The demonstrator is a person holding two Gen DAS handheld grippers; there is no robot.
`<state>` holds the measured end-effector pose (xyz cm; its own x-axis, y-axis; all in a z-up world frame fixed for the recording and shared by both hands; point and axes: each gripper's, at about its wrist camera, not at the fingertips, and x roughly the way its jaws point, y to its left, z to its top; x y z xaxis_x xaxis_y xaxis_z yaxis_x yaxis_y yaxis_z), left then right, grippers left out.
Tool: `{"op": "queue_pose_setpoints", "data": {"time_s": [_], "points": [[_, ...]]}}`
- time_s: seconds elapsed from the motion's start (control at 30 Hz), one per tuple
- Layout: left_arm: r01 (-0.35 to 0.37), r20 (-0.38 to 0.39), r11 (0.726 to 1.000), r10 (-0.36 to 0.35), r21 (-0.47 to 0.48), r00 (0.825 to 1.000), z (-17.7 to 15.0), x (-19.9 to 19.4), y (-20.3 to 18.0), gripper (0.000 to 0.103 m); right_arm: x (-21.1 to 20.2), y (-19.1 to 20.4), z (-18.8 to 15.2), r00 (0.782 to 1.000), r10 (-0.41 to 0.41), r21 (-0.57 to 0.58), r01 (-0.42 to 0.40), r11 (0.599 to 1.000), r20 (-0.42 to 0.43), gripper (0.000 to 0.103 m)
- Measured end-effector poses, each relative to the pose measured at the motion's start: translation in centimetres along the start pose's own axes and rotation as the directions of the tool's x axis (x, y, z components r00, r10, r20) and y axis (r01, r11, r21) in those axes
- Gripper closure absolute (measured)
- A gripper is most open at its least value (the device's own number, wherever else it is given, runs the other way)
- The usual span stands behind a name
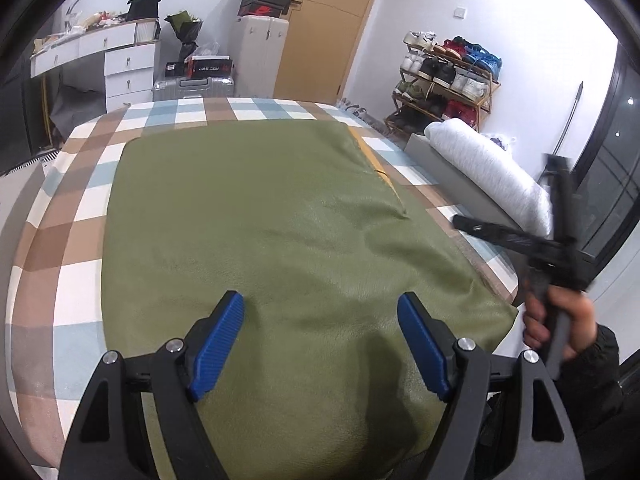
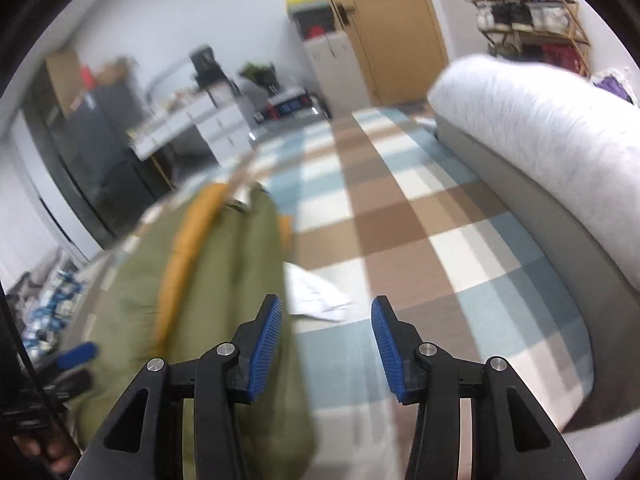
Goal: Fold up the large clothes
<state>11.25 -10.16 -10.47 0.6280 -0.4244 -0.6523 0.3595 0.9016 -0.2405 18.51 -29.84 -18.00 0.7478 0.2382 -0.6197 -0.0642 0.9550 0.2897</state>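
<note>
Here the olive-green garment (image 1: 280,248) lies spread flat as a broad rectangle on the checked bedspread (image 1: 72,216), with an orange-yellow lining (image 1: 376,164) peeking out along its right-hand edge. In the left wrist view the left gripper (image 1: 320,344) sits directly over the garment's near end, its blue-padded fingers (image 1: 218,346) spread wide apart with only green cloth showing between them, nothing pinched. Off the garment's near right corner, the right hand (image 1: 560,320) holds the other black tool up in the air, blurred, beside the bed edge.

In the right wrist view the right gripper (image 2: 326,346) also stands wide open and empty. The garment (image 2: 208,280) lies to its left, running under and past the left finger, with the orange lining (image 2: 188,256) as a stripe along it. Between the finger pads, a white paper tag (image 2: 316,292) rests on the bedspread (image 2: 420,240) just beside the garment's edge. A white rolled quilt (image 2: 540,128) lies along the bed's right side.
</note>
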Motion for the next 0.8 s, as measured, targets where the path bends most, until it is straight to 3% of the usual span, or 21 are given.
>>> {"op": "queue_pose_setpoints", "data": {"time_s": [0.07,0.37,0.43,0.47,0.67,0.8], "points": [[-0.016,-0.004,1.0,0.016,0.016,1.0,-0.1,0.1,-0.4,0.028,1.8,0.1,0.3,0.998,-0.023,-0.04,0.021,0.999,-0.053,0.057],[-0.041,-0.015,0.998,0.042,0.05,0.999,0.0,0.3,-0.5,0.028,5.5,2.2,0.8,0.99,0.012,-0.257,-0.049,0.965,-0.141,0.059],[-0.038,-0.014,0.998,0.039,0.048,0.999,0.0,0.3,-0.5,0.028,6.2,2.8,1.0,0.99,0.008,-0.307,-0.052,0.95,-0.144,0.081],[-0.039,-0.013,0.998,0.04,0.048,0.999,0.0,0.3,-0.5,0.028,6.3,3.1,1.0,0.99,-0.011,-0.33,-0.036,0.943,-0.137,0.102],[-0.045,-0.01,0.997,0.045,0.065,0.999,-0.2,0.3,-0.6,0.028,4.1,1.7,-0.6,0.993,-0.042,-0.288,0.009,0.958,-0.108,0.103],[-0.031,-0.005,0.997,0.031,0.068,1.0,-0.2,0.4,-0.7,0.022,2.3,0.1,-1.2,0.991,0.023,-0.239,-0.055,0.969,-0.134,0.101]]}}
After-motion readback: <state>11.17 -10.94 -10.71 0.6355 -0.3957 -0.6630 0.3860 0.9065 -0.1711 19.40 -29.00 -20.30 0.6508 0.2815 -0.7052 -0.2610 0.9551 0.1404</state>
